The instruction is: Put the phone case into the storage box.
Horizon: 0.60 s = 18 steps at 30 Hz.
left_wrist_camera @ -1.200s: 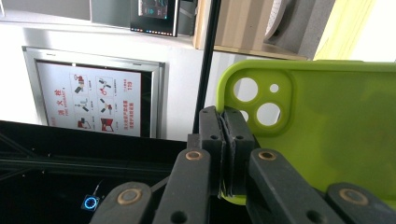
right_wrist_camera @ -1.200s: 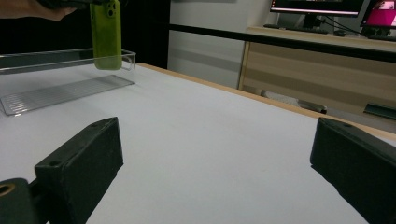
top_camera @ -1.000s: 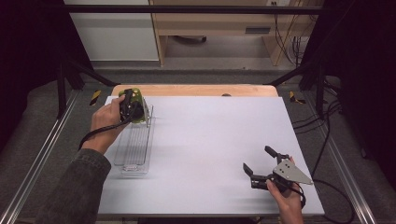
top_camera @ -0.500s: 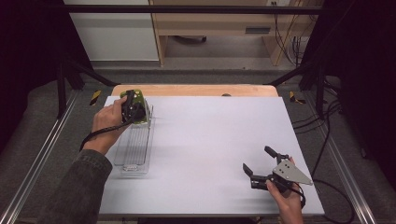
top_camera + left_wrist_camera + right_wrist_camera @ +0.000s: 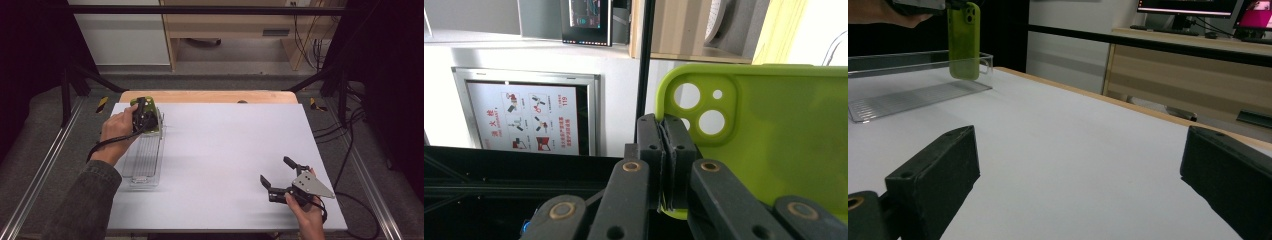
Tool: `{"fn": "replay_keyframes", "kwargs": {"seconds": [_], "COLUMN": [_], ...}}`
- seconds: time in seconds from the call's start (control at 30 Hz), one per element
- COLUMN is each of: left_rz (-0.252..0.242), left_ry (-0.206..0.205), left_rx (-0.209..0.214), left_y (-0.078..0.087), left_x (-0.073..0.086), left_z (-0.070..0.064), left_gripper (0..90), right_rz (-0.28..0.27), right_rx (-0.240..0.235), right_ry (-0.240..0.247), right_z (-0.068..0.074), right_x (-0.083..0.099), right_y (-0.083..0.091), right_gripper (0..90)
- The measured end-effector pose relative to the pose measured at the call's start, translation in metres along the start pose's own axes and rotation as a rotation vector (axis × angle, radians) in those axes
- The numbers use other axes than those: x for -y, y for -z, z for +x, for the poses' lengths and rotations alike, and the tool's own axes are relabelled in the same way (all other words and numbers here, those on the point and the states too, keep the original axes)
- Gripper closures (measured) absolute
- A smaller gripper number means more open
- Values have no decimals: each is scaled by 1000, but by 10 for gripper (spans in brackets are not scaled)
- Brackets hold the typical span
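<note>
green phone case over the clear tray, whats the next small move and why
Probably lower it. The left claw is shut on the lime-green silicone phone case, holding it upright at the far end of the clear plastic tray; whether it already touches the floor is unclear.

Your left gripper clamps a lime-green phone case: soft-looking matt plastic, smooth, with clean-cut lens holes. The jaws are matt black plastic with brass-coloured pivot pins. Under the case, the tray is clear glossy plastic with a ribbed floor. Around the tray, the table top is smooth matt white with a light wood edge behind. Your right gripper carries a dull grey metal plate; its pads look slightly grainy.
</note>
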<state>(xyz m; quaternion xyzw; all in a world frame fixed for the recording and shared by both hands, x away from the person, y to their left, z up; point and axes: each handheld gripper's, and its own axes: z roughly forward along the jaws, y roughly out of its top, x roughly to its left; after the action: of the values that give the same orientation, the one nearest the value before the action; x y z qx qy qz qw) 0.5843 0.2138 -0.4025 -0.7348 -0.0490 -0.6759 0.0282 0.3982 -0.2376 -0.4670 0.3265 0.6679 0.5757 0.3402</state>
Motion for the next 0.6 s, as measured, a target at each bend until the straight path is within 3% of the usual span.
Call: {"fn": "replay_keyframes", "kwargs": {"seconds": [0.6], "left_rz": [2], "left_ry": [-23], "left_rx": [-6], "left_y": [-2], "left_x": [0], "left_z": [-4], "left_gripper": [876], "right_rz": [-1], "right_rx": [-3], "right_ry": [-3], "right_z": [0], "right_x": [0], "right_y": [0], "right_gripper": [25]}}
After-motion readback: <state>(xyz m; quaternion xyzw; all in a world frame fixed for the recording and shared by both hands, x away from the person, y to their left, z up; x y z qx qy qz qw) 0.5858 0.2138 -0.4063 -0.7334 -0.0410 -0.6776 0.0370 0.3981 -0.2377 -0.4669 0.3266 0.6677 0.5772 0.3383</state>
